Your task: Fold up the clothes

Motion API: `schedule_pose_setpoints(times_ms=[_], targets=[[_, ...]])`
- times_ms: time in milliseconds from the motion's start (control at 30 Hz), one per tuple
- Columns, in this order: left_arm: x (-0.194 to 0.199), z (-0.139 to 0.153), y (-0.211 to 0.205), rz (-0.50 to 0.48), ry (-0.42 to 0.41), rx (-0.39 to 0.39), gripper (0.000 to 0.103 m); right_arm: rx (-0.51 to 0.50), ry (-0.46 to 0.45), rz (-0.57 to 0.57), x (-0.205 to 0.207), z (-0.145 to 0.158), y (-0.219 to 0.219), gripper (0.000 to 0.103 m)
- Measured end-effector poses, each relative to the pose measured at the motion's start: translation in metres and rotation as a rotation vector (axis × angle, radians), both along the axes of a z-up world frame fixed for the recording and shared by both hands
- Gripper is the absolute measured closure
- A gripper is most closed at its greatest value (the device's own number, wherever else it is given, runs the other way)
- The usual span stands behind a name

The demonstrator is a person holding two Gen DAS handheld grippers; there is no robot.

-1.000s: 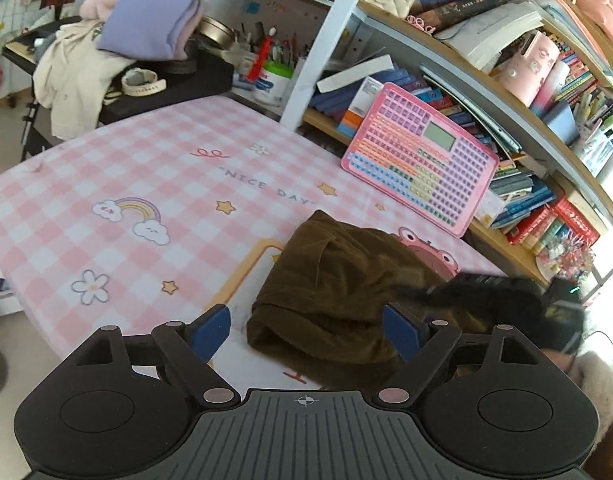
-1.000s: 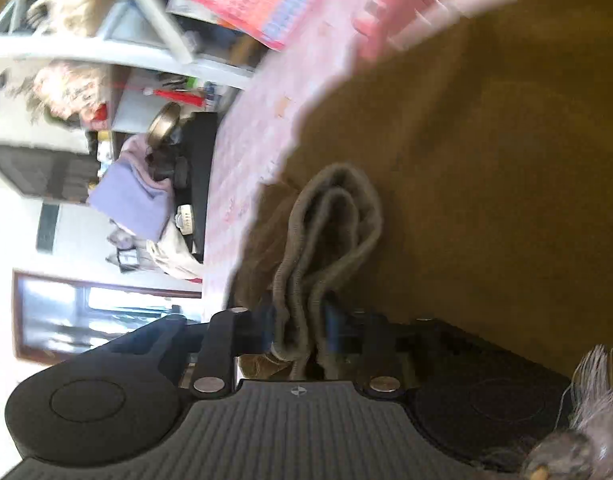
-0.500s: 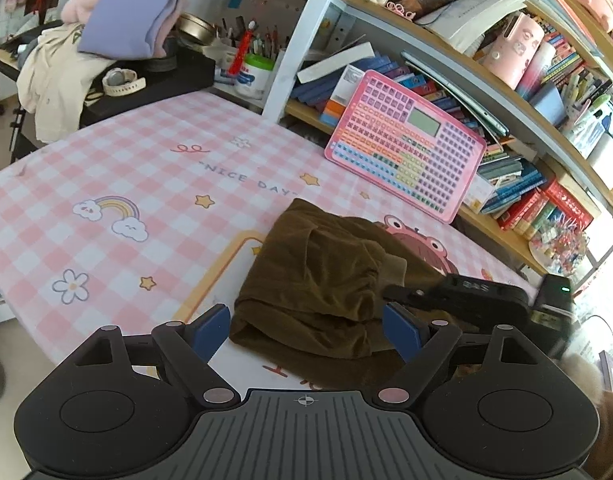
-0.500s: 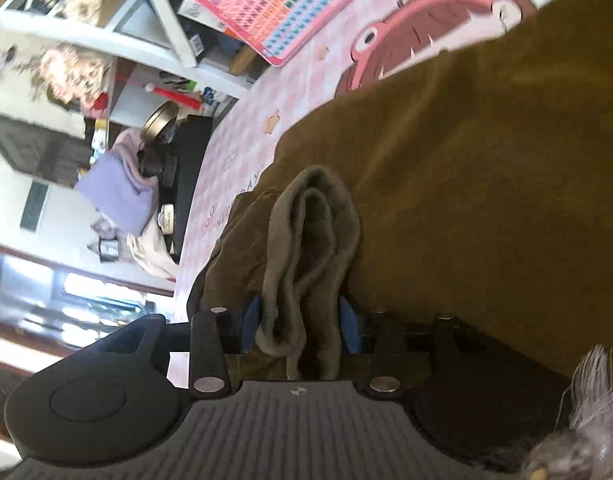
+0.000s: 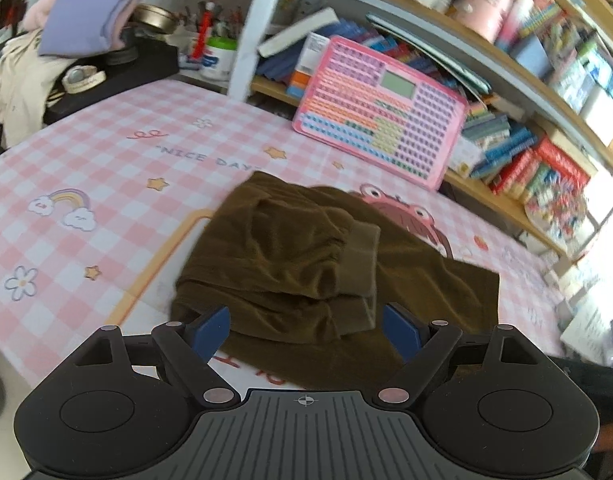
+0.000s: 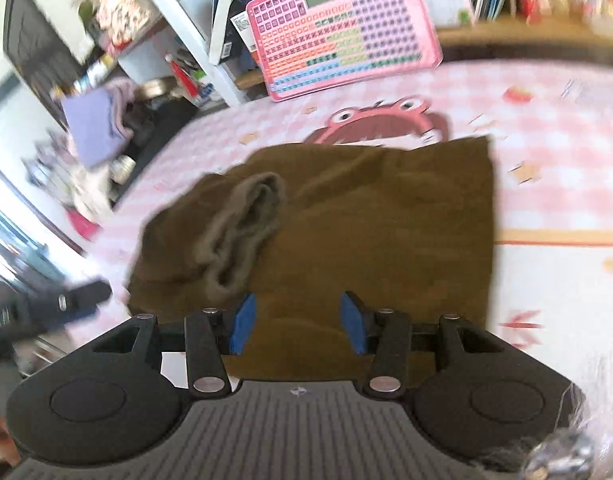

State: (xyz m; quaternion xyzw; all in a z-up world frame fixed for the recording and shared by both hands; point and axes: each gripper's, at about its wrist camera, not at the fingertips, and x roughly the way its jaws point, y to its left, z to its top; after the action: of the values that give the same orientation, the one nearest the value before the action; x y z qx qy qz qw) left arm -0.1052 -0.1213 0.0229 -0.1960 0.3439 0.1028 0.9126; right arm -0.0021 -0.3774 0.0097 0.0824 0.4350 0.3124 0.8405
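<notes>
Now: brown sweatshirt folded on the table.
Ribbed cuff lies just ahead of both spread, empty fingers.

A pink checked tablecloth fills the middle of the left wrist view, printed with a rainbow, stars and the words "NICE DAY". At upper right a pink keypad toy leans against a shelf packed with books. At upper left a lilac cloth sits over a cream garment; beside them stands what may be a metal bowl, blurred.
</notes>
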Motion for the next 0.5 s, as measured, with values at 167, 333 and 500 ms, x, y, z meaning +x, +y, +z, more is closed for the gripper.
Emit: schedule_pose_setpoints(times_ms=[167, 333, 500], targets=[[0.005, -0.007, -0.029, -0.057, 0.039, 0.070, 0.017, -0.148, -0.098, -0.028, -0.029, 0.003, -0.022, 0.053], [0.007, -0.013, -0.055, -0.121, 0.081, 0.136, 0.017, -0.211, -0.100, -0.076, -0.042, -0.001, -0.041, 0.046], [0.010, -0.020, -0.081, -0.185, 0.121, 0.199, 0.016, -0.275, -0.112, -0.105, -0.049, -0.003, -0.050, 0.036]])
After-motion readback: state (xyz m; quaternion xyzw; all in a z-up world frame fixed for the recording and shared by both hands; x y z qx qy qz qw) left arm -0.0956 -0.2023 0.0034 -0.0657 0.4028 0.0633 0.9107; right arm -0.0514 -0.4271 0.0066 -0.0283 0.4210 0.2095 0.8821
